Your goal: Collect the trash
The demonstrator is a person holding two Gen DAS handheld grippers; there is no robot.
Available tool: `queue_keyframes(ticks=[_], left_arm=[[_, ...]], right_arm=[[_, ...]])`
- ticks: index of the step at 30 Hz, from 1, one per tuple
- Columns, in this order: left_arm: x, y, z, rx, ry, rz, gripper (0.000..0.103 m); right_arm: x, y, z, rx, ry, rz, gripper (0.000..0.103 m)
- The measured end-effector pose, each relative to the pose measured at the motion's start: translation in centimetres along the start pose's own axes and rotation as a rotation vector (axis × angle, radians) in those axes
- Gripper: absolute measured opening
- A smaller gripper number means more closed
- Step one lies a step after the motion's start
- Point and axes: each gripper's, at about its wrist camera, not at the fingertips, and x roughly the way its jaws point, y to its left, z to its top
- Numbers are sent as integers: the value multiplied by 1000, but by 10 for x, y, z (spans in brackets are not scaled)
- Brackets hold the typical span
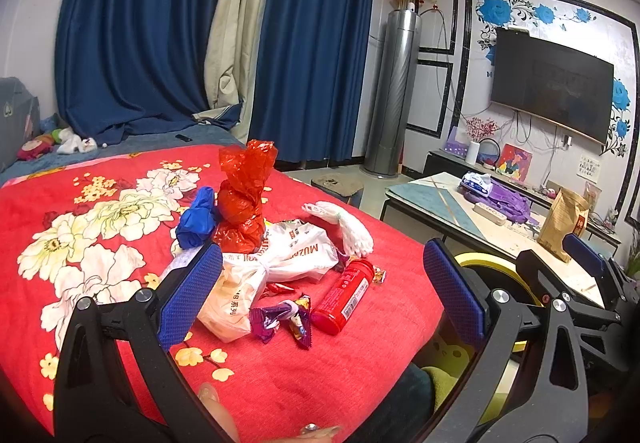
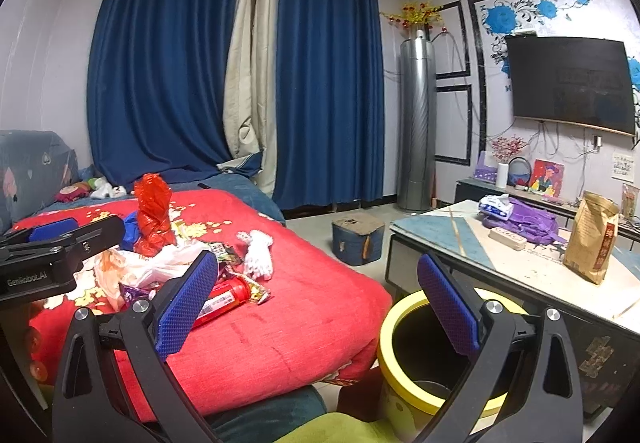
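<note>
A heap of trash lies on the red flowered bedspread [image 1: 100, 203]: a knotted red plastic bag [image 1: 242, 195], a blue bag [image 1: 198, 219], a tied white bag [image 1: 280, 255], a red tube [image 1: 340, 295], purple wrappers [image 1: 284, 319] and white gloves [image 1: 348, 223]. My left gripper [image 1: 320, 295] is open and empty above the heap, jaws wide around the white bag and tube. My right gripper [image 2: 316, 303] is open and empty, over the bed edge beside the yellow-rimmed bin [image 2: 404, 327]. The red tube [image 2: 224, 299] and red bag [image 2: 154, 215] also show in the right wrist view.
A low table [image 2: 540, 271] at the right holds a brown paper bag [image 2: 592, 239], a purple bag [image 2: 528, 219] and tissues. A blue box [image 2: 358, 239] sits on the floor. Blue curtains, a tall silver unit and a wall TV stand behind.
</note>
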Motion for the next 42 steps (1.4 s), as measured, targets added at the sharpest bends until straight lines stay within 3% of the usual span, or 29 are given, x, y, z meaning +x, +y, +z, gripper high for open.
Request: queue_keyframes(ticks=[12,17,27,37,42], left_arm=[[2,45,6,-120,11,65,92],[3,67,12,-154,4,96,92],[25,80,37,-149,32,95,92],[74,61,66,-42,116,-39,92],[92,48,75,16,146,-49,92]], right_arm=[[17,21,2,-68,99,212,97],[34,35,10,-94,128,259,97],[94,31,23,-33,200,255,97],[150,18,26,2,263,216,97],[177,19,26,16,312,227,96]])
